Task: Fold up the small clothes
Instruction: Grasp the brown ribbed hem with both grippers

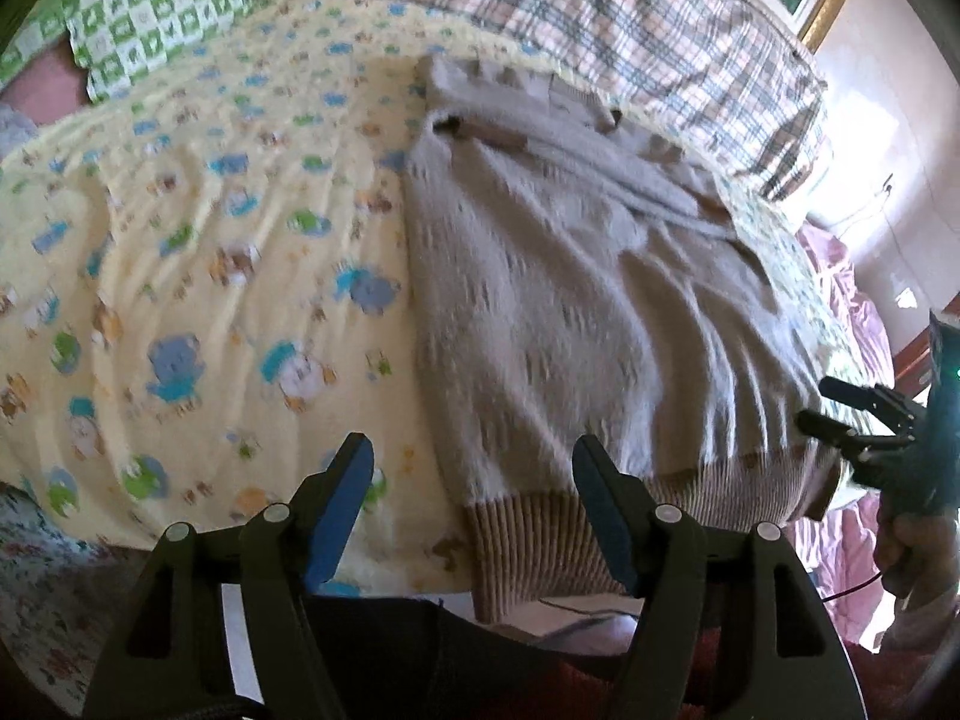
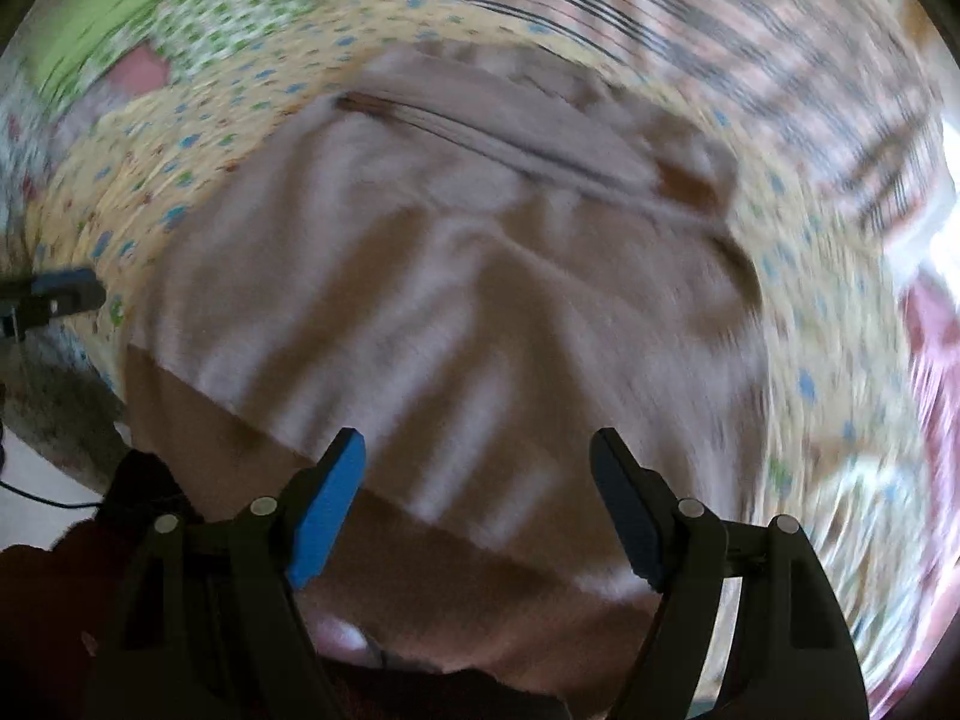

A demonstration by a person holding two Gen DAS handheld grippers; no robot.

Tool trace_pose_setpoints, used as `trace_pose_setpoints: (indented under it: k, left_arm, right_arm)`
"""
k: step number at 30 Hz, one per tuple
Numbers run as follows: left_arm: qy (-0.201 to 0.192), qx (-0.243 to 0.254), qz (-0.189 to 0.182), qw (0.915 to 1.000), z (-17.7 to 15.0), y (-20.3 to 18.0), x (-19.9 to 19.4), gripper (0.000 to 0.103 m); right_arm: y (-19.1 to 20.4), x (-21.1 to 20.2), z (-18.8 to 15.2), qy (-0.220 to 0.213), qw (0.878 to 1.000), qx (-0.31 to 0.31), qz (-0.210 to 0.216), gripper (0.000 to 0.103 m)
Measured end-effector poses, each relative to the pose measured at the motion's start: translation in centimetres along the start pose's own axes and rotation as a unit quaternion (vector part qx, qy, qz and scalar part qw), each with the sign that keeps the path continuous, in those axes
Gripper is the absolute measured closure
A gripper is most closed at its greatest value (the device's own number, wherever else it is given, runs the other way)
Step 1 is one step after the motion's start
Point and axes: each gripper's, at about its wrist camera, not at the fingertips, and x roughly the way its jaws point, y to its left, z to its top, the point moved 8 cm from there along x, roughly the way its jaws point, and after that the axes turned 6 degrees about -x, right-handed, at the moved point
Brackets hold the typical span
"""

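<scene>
A beige knitted sweater [image 1: 570,276] with a brown ribbed hem [image 1: 528,540] lies spread flat on a yellow cartoon-print bedsheet [image 1: 180,228], hem toward me. My left gripper [image 1: 474,450] hovers open over the hem's left corner, with nothing between its blue pads. In the same view my right gripper [image 1: 840,414] shows at the right edge, beside the hem's right corner, held by a hand [image 1: 918,546]. The right wrist view is blurred: my right gripper [image 2: 478,441] stands open just above the sweater [image 2: 480,252] near the hem [image 2: 252,420]. The left gripper [image 2: 60,294] peeks in at the left.
A plaid quilt [image 1: 600,12] is bunched along the far side of the bed, with a green checked pillow [image 1: 150,12] at the far left. Pink bedding [image 1: 852,300] hangs off the right side. The bed's near edge and the floor lie below the grippers.
</scene>
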Motion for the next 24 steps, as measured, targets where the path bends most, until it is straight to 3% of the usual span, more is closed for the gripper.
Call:
trace_pose_setpoints:
  k: [2, 5, 7, 10, 11, 13, 15, 17, 18, 19, 21, 23, 24]
  left_arm:
    - [0.018, -0.009, -0.007, 0.9998, -0.7, 0.2, 0.9, 0.034]
    - [0.04, -0.023, -0.017, 0.9988, -1.6, 0.3, 2.4, 0.034]
    - [0.054, -0.033, -0.027, 0.9976, -1.9, 0.1, 3.4, 0.036]
    - [0.057, -0.031, -0.037, 0.9972, -2.1, -0.7, 4.2, 0.038]
    - [0.055, -0.026, -0.039, 0.9974, -2.1, -1.1, 4.3, 0.042]
    - [0.057, -0.019, -0.048, 0.9971, -2.0, -1.7, 4.6, 0.076]
    - [0.061, -0.022, -0.057, 0.9962, -1.8, -2.0, 4.9, 0.082]
    - [0.058, -0.017, -0.062, 0.9963, -1.8, -2.1, 4.8, 0.088]
    - [0.054, -0.012, -0.062, 0.9966, -1.8, -2.2, 4.5, 0.089]
    - [0.051, -0.008, -0.062, 0.9967, -1.8, -2.1, 4.2, 0.09]
    - [0.048, -0.003, -0.061, 0.997, -2.0, -1.8, 3.4, 0.09]
    - [0.06, -0.009, -0.051, 0.9969, -2.5, -0.8, 3.3, 0.089]
    - [0.07, -0.017, -0.051, 0.9961, -2.9, -0.2, 3.6, 0.081]
  right_arm:
    - [-3.1, -0.6, -1.7, -0.013, 0.997, 0.067, 0.023, 0.025]
    - [-7.6, -1.3, -4.1, -0.024, 0.988, 0.148, 0.026, 0.025]
    - [-9.7, -1.3, -5.5, -0.023, 0.982, 0.184, 0.033, 0.025]
    - [-11.3, -0.7, -7.4, -0.019, 0.97, 0.231, 0.076, 0.025]
    - [-11.3, -0.5, -7.7, -0.02, 0.967, 0.239, 0.09, 0.025]
    - [-11.1, 0.0, -8.4, -0.021, 0.961, 0.253, 0.11, 0.025]
    - [-10.7, 0.0, -8.3, -0.029, 0.962, 0.248, 0.113, 0.027]
    - [-9.9, 0.1, -8.2, -0.028, 0.962, 0.237, 0.136, 0.047]
    - [-9.4, 0.2, -8.3, -0.024, 0.959, 0.235, 0.155, 0.07]
    - [-8.9, 0.4, -8.4, -0.016, 0.958, 0.232, 0.17, 0.087]
    - [-8.3, 0.1, -8.7, -0.019, 0.961, 0.214, 0.173, 0.089]
    - [-8.6, -0.2, -9.1, -0.029, 0.956, 0.223, 0.19, 0.089]
    - [-8.8, -0.1, -9.3, -0.03, 0.95, 0.235, 0.203, 0.089]
